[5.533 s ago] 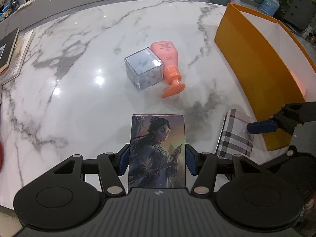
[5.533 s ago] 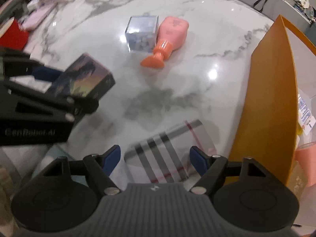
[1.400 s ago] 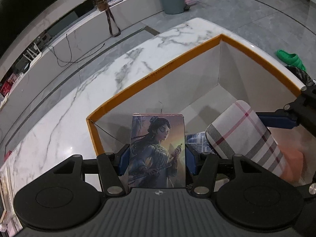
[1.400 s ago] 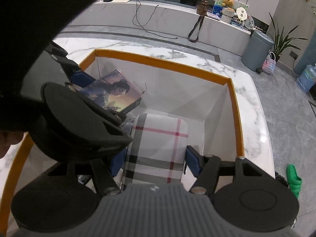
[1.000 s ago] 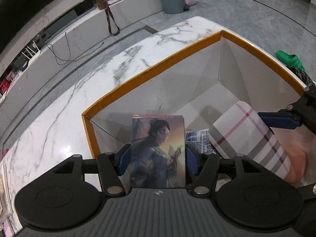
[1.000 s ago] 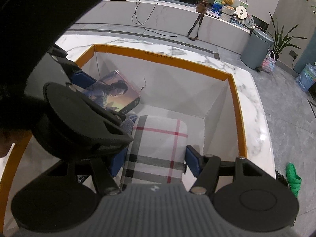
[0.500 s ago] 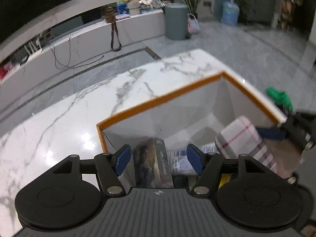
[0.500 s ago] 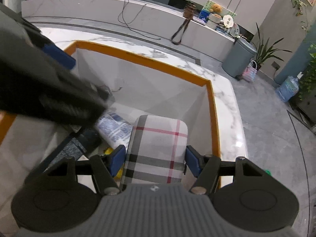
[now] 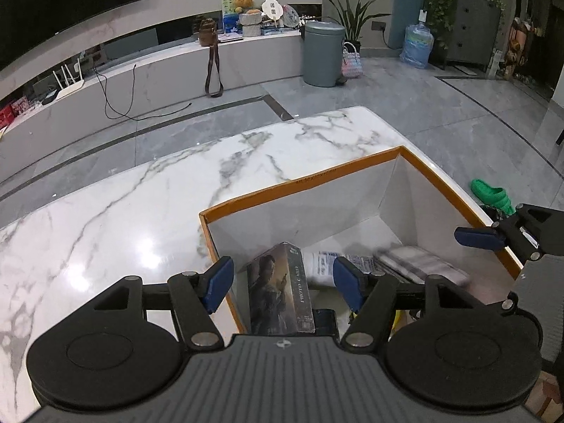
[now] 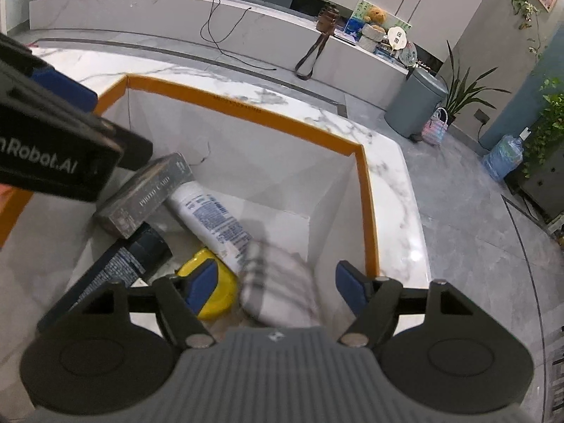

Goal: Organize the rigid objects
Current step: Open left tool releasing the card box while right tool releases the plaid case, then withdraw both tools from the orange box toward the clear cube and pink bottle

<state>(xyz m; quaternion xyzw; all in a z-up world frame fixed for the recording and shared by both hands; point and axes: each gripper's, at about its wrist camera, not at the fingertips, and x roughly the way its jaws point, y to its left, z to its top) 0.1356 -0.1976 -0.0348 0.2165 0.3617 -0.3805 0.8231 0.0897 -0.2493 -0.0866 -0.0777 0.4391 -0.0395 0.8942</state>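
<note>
Marble bench point(image 9: 141, 211) carries the orange box point(image 9: 299, 185); both hand-held grippers point(image 9: 282, 283) point(image 10: 271, 287) are spread empty above it, card box point(image 9: 278, 292) and plaid case point(image 10: 278, 282) dropped inside. Both should be lifted straight clear.

Left gripper point(image 9: 282, 283): we hold it spread, empty.
Card box point(image 9: 280, 290): tilted inside our orange bin point(image 9: 299, 187).
Plaid case point(image 9: 419, 264): blurred, beside it.

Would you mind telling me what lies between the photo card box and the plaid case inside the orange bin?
In the right wrist view, a white tube with blue print lies slantwise between the photo card box and the plaid case.
</note>
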